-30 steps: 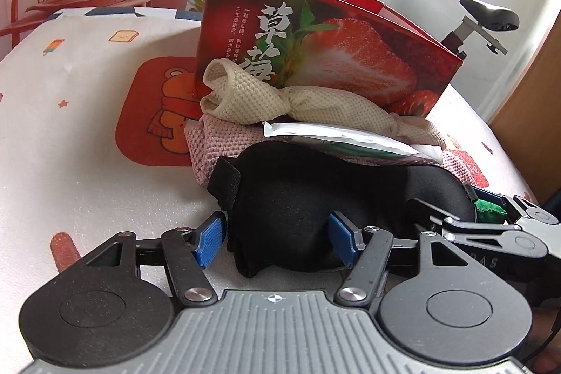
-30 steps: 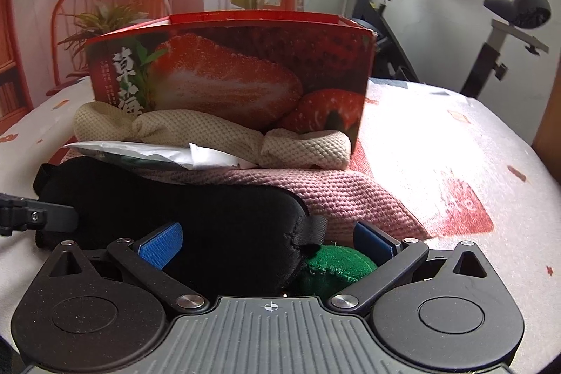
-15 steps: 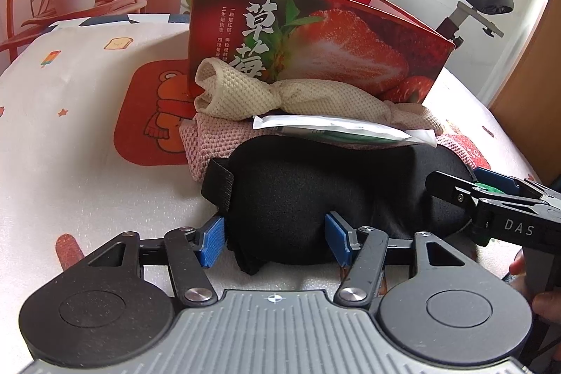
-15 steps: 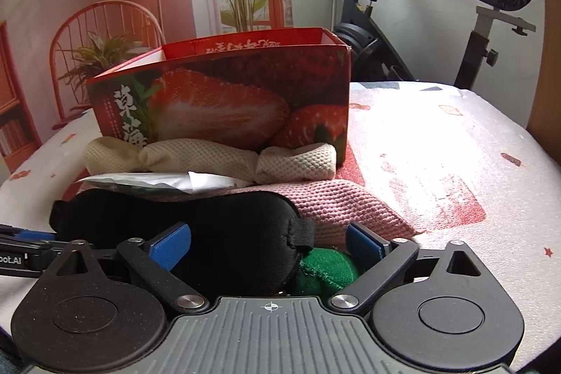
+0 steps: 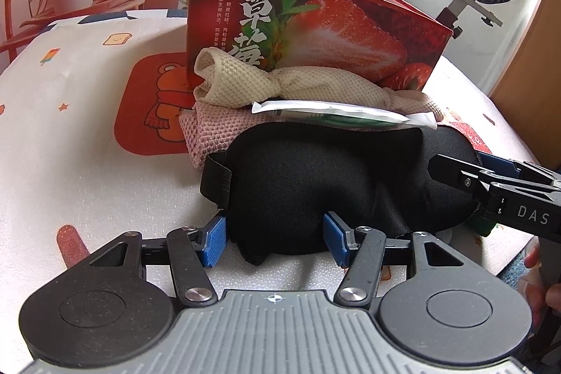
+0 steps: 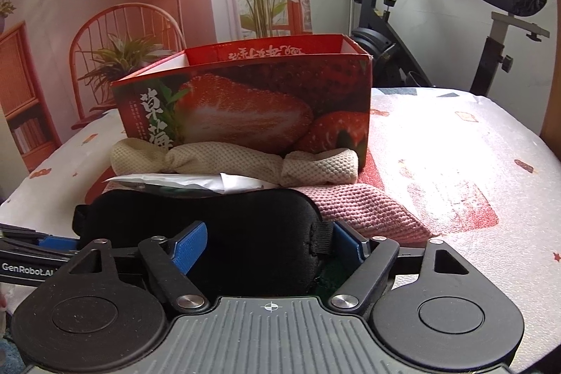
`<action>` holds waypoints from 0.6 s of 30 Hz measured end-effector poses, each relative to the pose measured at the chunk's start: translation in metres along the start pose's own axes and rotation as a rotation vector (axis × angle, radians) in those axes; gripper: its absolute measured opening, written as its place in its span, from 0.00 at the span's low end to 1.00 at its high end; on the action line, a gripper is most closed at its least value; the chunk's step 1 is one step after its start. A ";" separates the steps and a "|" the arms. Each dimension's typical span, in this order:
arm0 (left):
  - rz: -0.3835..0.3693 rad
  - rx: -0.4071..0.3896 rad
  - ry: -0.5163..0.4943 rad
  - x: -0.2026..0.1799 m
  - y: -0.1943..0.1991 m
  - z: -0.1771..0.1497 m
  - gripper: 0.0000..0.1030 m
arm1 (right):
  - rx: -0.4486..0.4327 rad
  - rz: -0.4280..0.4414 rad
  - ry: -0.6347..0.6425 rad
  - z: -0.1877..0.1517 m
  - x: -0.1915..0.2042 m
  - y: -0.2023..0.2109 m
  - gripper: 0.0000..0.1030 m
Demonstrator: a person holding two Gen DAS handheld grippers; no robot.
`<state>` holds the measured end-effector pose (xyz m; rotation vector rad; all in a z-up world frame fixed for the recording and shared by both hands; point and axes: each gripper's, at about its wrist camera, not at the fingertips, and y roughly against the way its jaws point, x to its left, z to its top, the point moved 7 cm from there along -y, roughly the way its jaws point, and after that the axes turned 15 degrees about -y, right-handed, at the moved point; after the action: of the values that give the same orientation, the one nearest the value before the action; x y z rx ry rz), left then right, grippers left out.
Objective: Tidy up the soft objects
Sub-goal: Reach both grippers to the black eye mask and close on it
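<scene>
A black eye mask [image 5: 315, 177] lies at the front of a pile on the patterned table cover [image 5: 70, 128]. My left gripper [image 5: 275, 240] holds the mask's lower lobe, its blue pads touching both sides as the jaws close slowly. My right gripper [image 6: 268, 246] straddles the other end of the eye mask [image 6: 245, 226]; its jaws are closing fast and its pads sit at the edges without squeezing. The right gripper [image 5: 473, 170] also enters the left wrist view from the right. A green soft thing [image 5: 485, 226] peeks out under that end. Behind stands an open strawberry box [image 6: 245, 86].
A beige knit cloth [image 5: 245, 83] and a pink knit cloth [image 6: 368, 205] lie stacked against the box's front, with a white packet [image 5: 333, 114] on top. An exercise bike [image 6: 385, 23] stands beyond the table. A hand [image 5: 547, 286] shows at the right edge.
The right jaws have narrowed from wide open to the mask's edges, and that view has risen, so the green thing is mostly hidden. The left jaws have closed slightly onto the mask.
</scene>
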<state>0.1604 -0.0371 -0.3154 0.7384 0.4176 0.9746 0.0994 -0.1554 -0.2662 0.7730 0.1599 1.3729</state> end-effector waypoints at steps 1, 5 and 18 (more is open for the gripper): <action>0.001 0.000 -0.002 0.000 0.000 0.000 0.59 | 0.002 0.003 0.002 0.000 0.001 0.001 0.71; 0.003 0.001 -0.002 -0.001 0.000 0.000 0.59 | -0.020 0.036 -0.019 0.003 0.008 0.013 0.67; -0.021 0.000 0.044 0.004 0.002 0.000 0.59 | -0.064 0.026 -0.029 0.014 0.006 0.025 0.22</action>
<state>0.1613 -0.0331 -0.3137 0.7123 0.4624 0.9722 0.0877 -0.1561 -0.2392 0.7435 0.0832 1.3842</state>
